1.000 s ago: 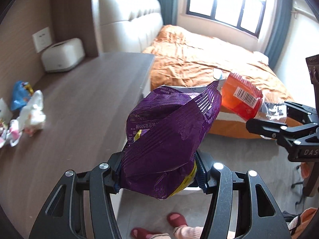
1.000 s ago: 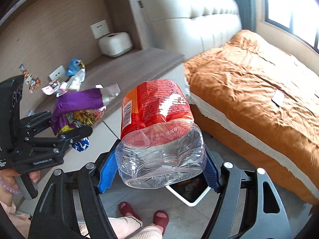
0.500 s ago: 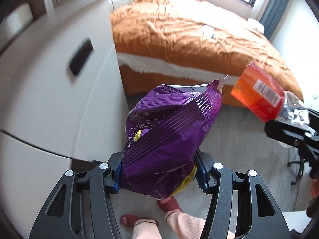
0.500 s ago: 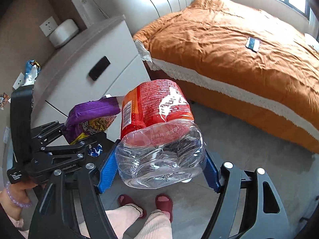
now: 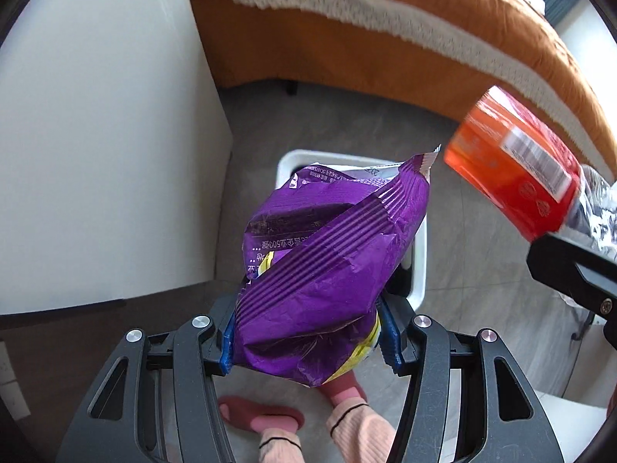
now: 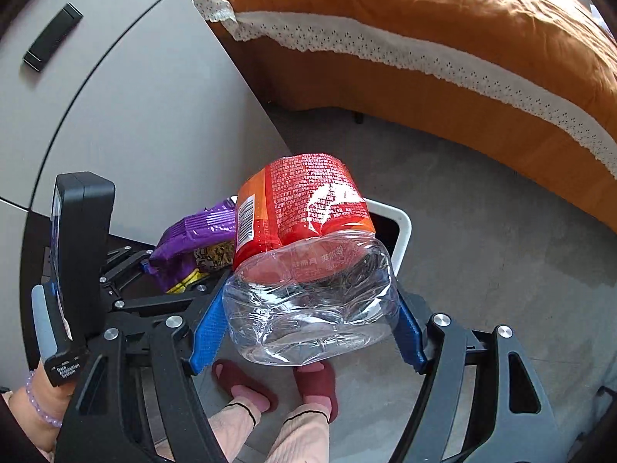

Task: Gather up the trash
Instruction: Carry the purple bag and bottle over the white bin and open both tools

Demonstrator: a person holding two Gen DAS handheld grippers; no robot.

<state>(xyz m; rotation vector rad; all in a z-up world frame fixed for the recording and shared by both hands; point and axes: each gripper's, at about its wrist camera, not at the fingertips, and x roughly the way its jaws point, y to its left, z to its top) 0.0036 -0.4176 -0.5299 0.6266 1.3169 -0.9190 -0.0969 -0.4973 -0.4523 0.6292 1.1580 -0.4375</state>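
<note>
Closest in, the left gripper (image 5: pixel 308 341) has its blue pads pressed into the bottom of a crinkly purple foil snack bag (image 5: pixel 327 254), jaws roughly half closed and squashing it. The right gripper (image 6: pixel 308 341) is clamped wider on the clear base of a crushed plastic bottle with a red-orange label (image 6: pixel 308 270), neck pointing away from the camera. Both point steeply down.

Under them are the person's dark red slippers (image 6: pixel 314 382) and pink trouser legs. Just past those, on the grey floor, sits a small white-rimmed bin (image 5: pixel 418 254) with a dark inside. From the left wrist view the snack bag covers most of its opening; from the right wrist view the bottle hangs over the rim with the bag just to its left. Beyond that there's a pale grey cabinet (image 6: pixel 146 108) on the left and a bed with an orange cover and lace trim (image 6: pixel 443 46) at the back.

What could go wrong: the bin looks narrow, and two bulky pieces are crowding it together. If both let go at once, the puffy bag could catch on the rim or bounce off the bottle and land on the floor. The bottle is tilted, so it could clip the edge and roll away.
</note>
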